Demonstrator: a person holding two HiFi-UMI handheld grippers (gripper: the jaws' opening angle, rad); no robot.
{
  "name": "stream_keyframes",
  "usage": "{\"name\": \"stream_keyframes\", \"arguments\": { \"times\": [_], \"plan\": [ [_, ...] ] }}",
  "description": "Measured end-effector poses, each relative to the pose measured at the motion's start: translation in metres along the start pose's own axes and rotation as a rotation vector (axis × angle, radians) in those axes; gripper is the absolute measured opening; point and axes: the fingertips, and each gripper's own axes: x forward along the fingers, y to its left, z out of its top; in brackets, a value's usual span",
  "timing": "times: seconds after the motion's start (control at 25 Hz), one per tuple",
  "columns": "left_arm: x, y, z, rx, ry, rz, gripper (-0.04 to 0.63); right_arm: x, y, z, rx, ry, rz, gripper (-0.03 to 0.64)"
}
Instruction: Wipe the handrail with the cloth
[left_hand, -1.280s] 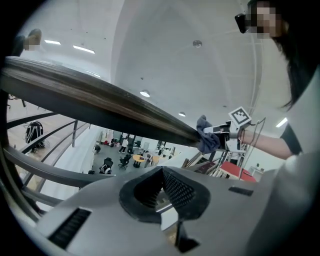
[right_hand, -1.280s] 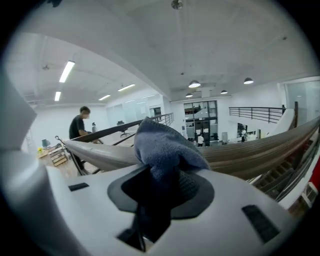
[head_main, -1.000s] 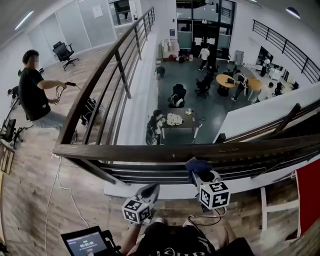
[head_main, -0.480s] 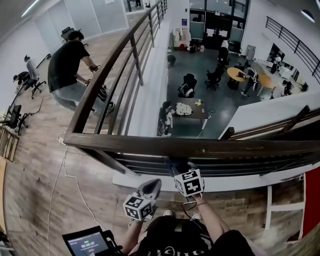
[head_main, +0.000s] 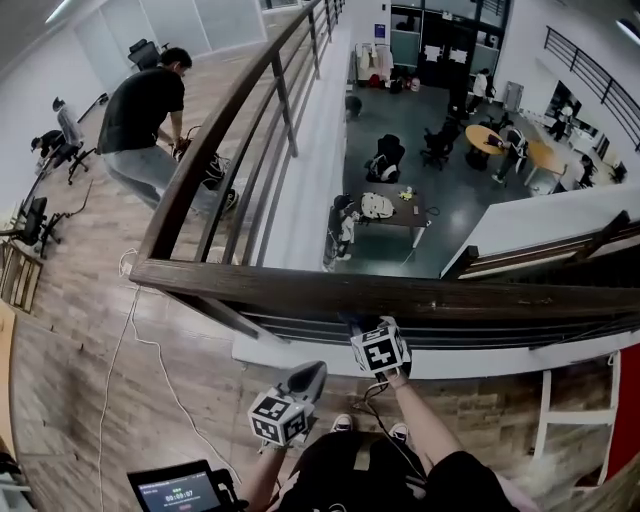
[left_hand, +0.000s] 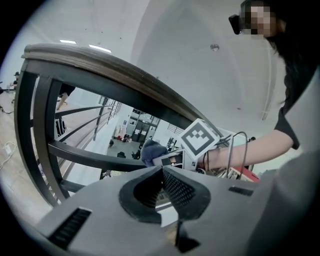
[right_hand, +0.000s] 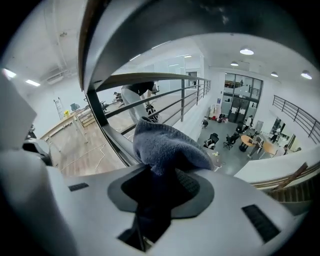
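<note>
View from a head camera looking steeply down over a balcony. A dark wooden handrail (head_main: 300, 290) runs across the middle of the picture, with black metal bars beneath it and an open lower floor beyond. The right tongs (head_main: 360, 328) are held up at the near, lower edge of the handrail, their marker cube just below it. In the right gripper view these tongs (right_hand: 167, 172) are clamped on a grey-blue cloth (right_hand: 167, 147), which bunches out past the tips, with the handrail (right_hand: 175, 20) arching close overhead; whether cloth and rail touch cannot be told. The left tongs (head_main: 305, 378) hang lower and nearer the person's body, apart from the rail. In the left gripper view their tips (left_hand: 163, 169) meet with nothing between them, and the handrail (left_hand: 125, 80) curves above. A person in a black shirt (head_main: 150, 110) bends over on the wooden floor at the far left. A small screen (head_main: 175, 490) shows at the bottom edge.
</note>
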Motion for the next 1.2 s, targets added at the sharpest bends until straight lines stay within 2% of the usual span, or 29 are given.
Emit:
{"name": "stream_keyframes", "arguments": {
  "times": [0.2,0.48,0.68,0.84,1.2],
  "plan": [
    [0.008,-0.009,-0.01,0.004,0.014,-0.011,0.0,0.003,-0.012,-0.008,-0.023,-0.008,0.022,0.109],
    [0.04,-0.047,-0.023,0.025,0.052,-0.049,0.0,-0.025,-0.058,-0.027,-0.005,-0.019,-0.016,0.109],
    [0.071,-0.092,-0.028,0.034,0.068,-0.078,0.0,-0.053,-0.122,-0.063,0.042,-0.029,-0.074,0.109],
    [0.096,-0.126,-0.048,0.05,0.093,-0.122,0.0,-0.083,-0.175,-0.094,0.092,-0.028,-0.12,0.109],
    [0.154,-0.209,-0.071,0.072,0.117,-0.182,0.0,-0.158,-0.307,-0.166,0.136,-0.026,-0.229,0.109]
  ]
}}
